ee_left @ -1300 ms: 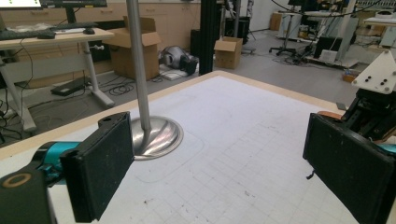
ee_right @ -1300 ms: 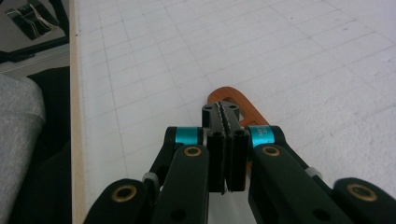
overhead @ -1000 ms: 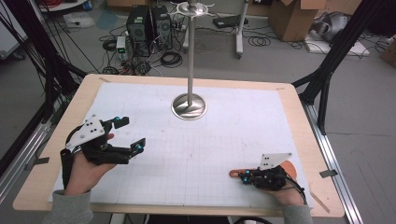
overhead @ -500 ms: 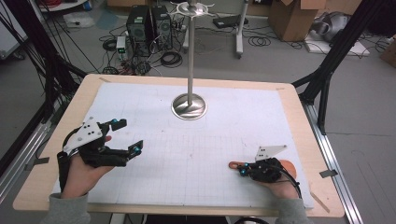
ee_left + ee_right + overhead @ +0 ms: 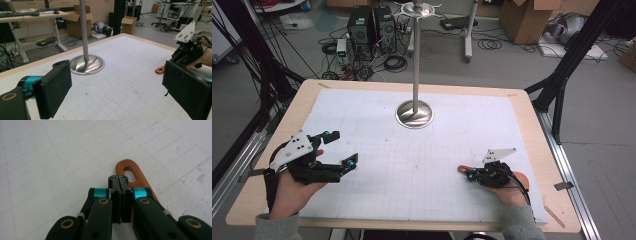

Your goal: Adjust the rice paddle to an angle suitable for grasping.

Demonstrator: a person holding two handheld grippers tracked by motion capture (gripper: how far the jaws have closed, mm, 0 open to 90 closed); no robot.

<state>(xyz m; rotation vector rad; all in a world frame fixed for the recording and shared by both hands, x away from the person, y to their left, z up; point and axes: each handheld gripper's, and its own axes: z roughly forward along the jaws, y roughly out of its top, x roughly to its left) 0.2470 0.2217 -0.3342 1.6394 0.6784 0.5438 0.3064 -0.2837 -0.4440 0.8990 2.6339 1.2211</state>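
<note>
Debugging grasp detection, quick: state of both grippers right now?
Left gripper: open, nothing between the jaws.
Right gripper: shut, jaws together over the wooden spatula handle; holding it cannot be told.

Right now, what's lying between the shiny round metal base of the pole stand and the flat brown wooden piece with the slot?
Nothing: in the high view, bare white gridded mat runs from the metal base to the wooden piece.

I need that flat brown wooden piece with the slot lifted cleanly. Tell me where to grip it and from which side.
Grip the flat brown wooden piece across its narrow width, just behind the slotted rounded end, coming from above. It lies flat on the white grid mat, so only its long edges offer hold.
</note>
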